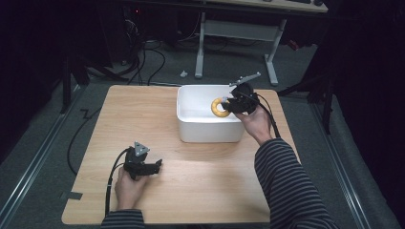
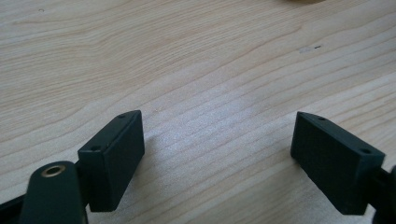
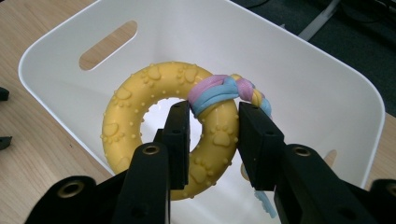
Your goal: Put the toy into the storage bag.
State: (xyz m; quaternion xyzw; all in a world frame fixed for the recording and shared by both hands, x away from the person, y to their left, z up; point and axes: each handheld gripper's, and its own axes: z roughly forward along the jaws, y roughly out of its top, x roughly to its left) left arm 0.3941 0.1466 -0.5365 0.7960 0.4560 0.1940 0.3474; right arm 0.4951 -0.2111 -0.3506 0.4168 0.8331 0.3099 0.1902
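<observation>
Nearest to us, the left tongs (image 1: 154, 166) lie low over the bare front of the worktop (image 1: 200, 191), held in the left hand (image 1: 128, 187). In the left gripper view we see their jaws spread wide apart with nothing but wood grain between them; the bottom edge cuts off their bases, and a sliver of something yellowish at the top edge is too cropped to name.

Farther back, the right hand (image 1: 255, 121) holds the right tongs (image 1: 226, 106) over the right part of the white bin (image 1: 191, 131). We see them clamped on the yellow ring (image 3: 159, 126), one jaw through its hole and the other outside, pinching the band just below a pink, blue and yellow braid (image 3: 229, 91) tied round it. The ring hangs inside the bin's opening, above its floor; whether it touches the wall we cannot tell. The jaws hide its lower arc, and the braid's tail drops behind the right jaw, with a pale blue end peeking out below.

Beyond the worktop, the floor is dim, with cables and a desk frame hard to make out.
</observation>
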